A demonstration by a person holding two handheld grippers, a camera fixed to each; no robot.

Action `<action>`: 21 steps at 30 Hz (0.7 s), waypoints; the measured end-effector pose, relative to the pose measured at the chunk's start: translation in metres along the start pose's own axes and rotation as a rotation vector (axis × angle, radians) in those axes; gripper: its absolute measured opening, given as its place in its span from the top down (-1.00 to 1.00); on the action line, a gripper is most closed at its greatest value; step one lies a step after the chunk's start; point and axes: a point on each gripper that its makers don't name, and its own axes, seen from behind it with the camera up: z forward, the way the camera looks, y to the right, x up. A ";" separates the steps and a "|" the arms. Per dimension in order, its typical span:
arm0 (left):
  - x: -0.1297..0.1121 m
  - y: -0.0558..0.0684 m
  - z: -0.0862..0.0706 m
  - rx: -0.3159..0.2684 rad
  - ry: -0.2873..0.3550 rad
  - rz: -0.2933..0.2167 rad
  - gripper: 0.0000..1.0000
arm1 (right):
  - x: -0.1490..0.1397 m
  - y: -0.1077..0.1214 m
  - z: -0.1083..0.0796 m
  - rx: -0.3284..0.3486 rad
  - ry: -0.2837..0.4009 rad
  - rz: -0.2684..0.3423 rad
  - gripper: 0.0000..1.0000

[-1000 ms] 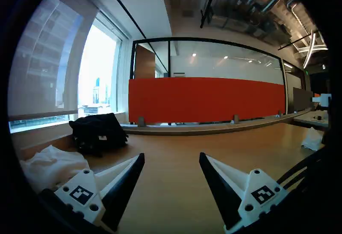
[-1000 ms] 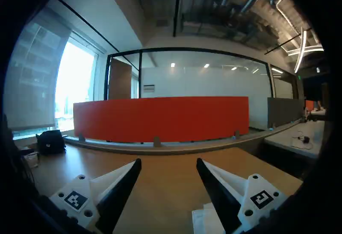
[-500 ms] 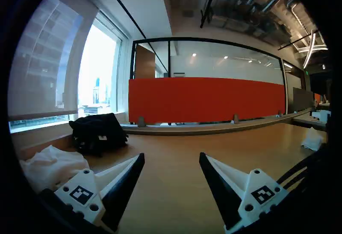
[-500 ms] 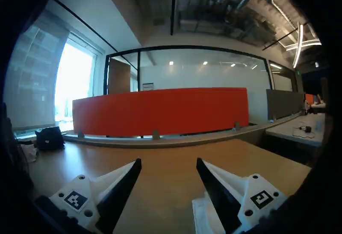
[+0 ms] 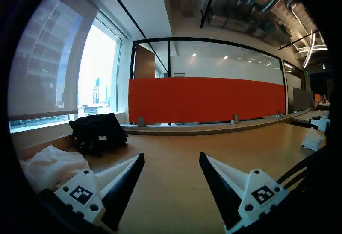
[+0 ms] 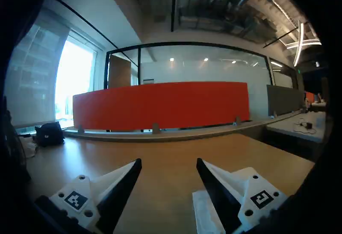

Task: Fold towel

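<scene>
Left gripper (image 5: pixel 171 154): jaws wide apart, nothing between them, hovering low over the wooden tabletop (image 5: pixel 239 144). In the left gripper view a crumpled white cloth (image 5: pixel 51 165) lies on the tabletop just beside the left-hand finger, near the window edge. Black bag (image 5: pixel 98 133) sits behind that cloth, touching or nearly touching it. Small white cloth lump (image 5: pixel 312 139) at the far right side of the tabletop, well apart from the bag. Orange divider panel (image 5: pixel 205 99) runs along the tabletop's far edge, and a bright window (image 5: pixel 96 80) is on the left.

Right gripper (image 6: pixel 167 160): jaws wide apart too, holding nothing, low over the tabletop (image 6: pixel 171 148). A folded white towel (image 6: pixel 203 210) lies flat on the tabletop at the bottom of the right gripper view, partly hidden under the right-hand finger; cannot tell whether the finger touches it. The black bag (image 6: pixel 49 133) shows far off on the left, and the orange divider panel (image 6: pixel 160 106) stretches across the back. A neighbouring desk (image 6: pixel 299 129) with cables on it stands to the right.
</scene>
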 end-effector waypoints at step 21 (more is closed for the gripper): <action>0.000 0.000 0.000 0.000 0.000 0.000 -0.89 | 0.000 -0.006 0.000 -0.003 -0.001 -0.036 -0.99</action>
